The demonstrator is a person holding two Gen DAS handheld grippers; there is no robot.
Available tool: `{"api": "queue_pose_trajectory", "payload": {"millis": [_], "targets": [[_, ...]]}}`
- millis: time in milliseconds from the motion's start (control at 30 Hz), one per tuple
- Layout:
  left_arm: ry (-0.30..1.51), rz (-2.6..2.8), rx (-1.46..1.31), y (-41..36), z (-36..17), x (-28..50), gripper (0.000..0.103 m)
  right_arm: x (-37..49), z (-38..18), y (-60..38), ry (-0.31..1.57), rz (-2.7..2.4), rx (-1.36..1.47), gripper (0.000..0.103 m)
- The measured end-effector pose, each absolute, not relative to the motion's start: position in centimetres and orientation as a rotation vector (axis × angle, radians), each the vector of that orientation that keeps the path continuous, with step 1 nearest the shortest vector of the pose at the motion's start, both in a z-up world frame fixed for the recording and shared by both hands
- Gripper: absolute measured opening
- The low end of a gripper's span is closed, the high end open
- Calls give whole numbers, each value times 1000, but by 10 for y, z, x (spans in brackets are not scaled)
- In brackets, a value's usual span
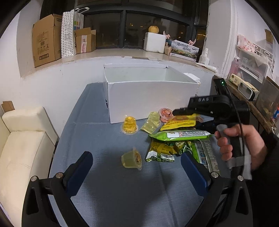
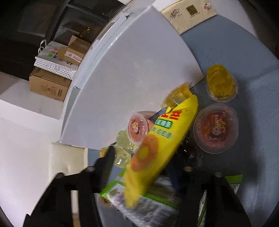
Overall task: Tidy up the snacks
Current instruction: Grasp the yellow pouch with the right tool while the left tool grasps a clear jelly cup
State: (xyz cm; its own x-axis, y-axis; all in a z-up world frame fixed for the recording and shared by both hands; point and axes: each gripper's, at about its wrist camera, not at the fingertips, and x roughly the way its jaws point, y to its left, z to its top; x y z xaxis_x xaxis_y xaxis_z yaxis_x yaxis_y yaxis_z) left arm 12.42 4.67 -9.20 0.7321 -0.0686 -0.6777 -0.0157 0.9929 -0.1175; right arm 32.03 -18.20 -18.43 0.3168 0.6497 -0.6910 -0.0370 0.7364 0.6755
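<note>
Several snacks lie on the blue-grey tablecloth in front of a white open box [image 1: 150,97]. My right gripper [image 2: 143,162], held by a hand [image 1: 240,145], reaches into the pile near the box, jaws narrowed on a yellow snack packet [image 2: 157,148] whose near end lies between its fingers [image 2: 108,157]. The same yellow packet [image 1: 179,123] shows under the black finger in the left wrist view. My left gripper [image 1: 136,162] stands open low over the cloth, with a pale jelly cup [image 1: 131,159] on its side just ahead of its fingertips.
An amber jelly cup [image 1: 129,126], a clear jelly pouch [image 1: 151,122], pink jelly cups [image 2: 216,129] and green packets [image 1: 181,135] crowd the pile. A cream sofa [image 1: 22,139] stands left of the table, and a cluttered shelf [image 1: 247,90] to its right. A tissue pack [image 2: 190,14] lies beside the box.
</note>
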Motion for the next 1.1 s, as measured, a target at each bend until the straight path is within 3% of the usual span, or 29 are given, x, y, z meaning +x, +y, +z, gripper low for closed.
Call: {"api": "queue_pose_trajectory", "payload": {"millis": [33, 133, 400, 833, 1100], "targets": [[752, -29, -121, 47, -93, 125, 103, 321, -186, -181, 1174, 485, 614, 28], [760, -36, -128, 46, -98, 128, 103, 321, -191, -183, 1179, 493, 659, 23], [780, -44, -136, 50, -109, 137, 103, 303, -158, -189, 1077, 478, 557, 19], [837, -41, -70, 59, -144, 152, 103, 237, -47, -207, 820, 493, 242, 16], [903, 9, -47, 59, -173, 168, 102, 187, -24, -209, 747, 539, 167, 15]]}}
